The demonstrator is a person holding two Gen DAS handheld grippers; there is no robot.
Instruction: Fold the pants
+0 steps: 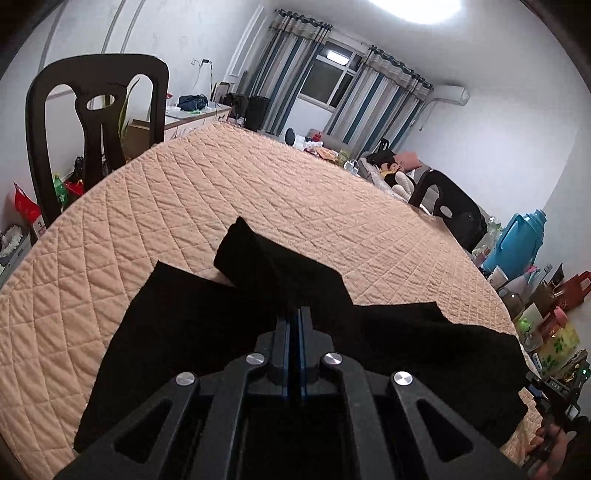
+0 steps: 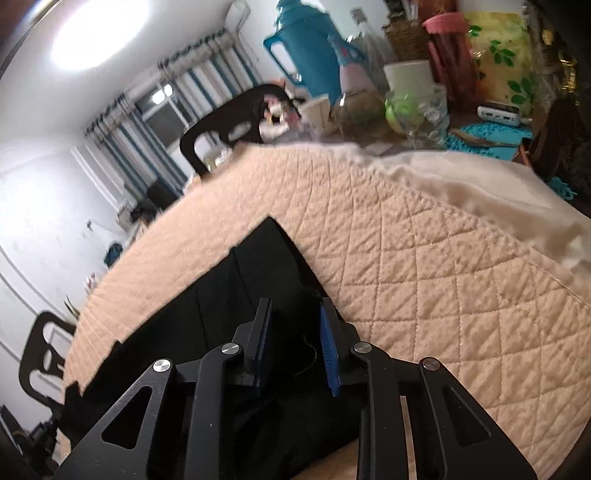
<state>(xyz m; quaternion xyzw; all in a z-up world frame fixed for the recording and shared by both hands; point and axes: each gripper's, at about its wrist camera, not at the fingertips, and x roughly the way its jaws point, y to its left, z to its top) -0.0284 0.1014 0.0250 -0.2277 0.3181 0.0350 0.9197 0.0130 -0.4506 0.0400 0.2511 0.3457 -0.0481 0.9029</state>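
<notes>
Left gripper (image 1: 294,314) clamped on black pants (image 1: 184,332), right gripper (image 2: 295,314) part-open over them

White walls, striped curtains (image 1: 291,70) flanking window (image 1: 332,79), black chairs (image 1: 99,122), ceiling light (image 1: 417,9).

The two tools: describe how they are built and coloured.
Left tool: matte black linkage arms with triangular cut-outs, round silver pivot pins, and slim fingers edged in blue. Right tool: the same black frame and silver pins, with blue ribbed pads on its fingers. No cables or sleeves show.
</notes>
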